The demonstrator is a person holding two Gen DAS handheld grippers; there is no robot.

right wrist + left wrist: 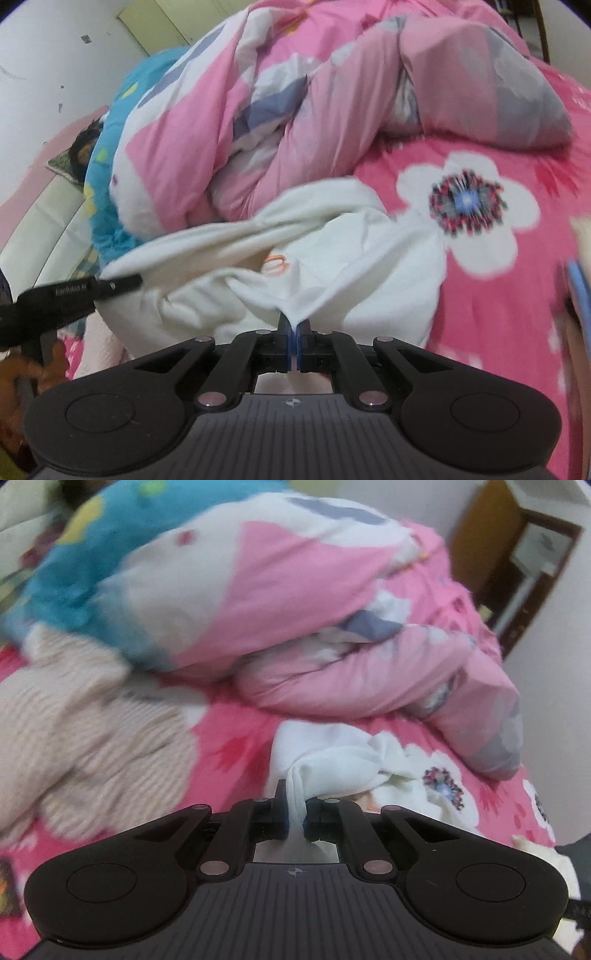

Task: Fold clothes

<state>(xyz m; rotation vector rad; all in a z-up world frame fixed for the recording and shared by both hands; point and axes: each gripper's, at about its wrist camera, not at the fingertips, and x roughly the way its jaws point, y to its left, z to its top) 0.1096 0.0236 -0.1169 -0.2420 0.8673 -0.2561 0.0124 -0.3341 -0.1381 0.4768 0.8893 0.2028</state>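
Right wrist: one white garment (332,236), two tools (294,332) pinching it.

Both wrist views close, angled down over bed, sharing white garment (332,753) and pink quilt (332,110)

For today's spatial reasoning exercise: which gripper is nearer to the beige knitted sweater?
Left. The left gripper, jaws clamping the white garment, is beside the beige knitted sweater; the right gripper holds the garment's other end, farther away.

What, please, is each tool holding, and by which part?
Both are shut on the white garment: the left tool pinches a bunched fold, the right tool its edge.
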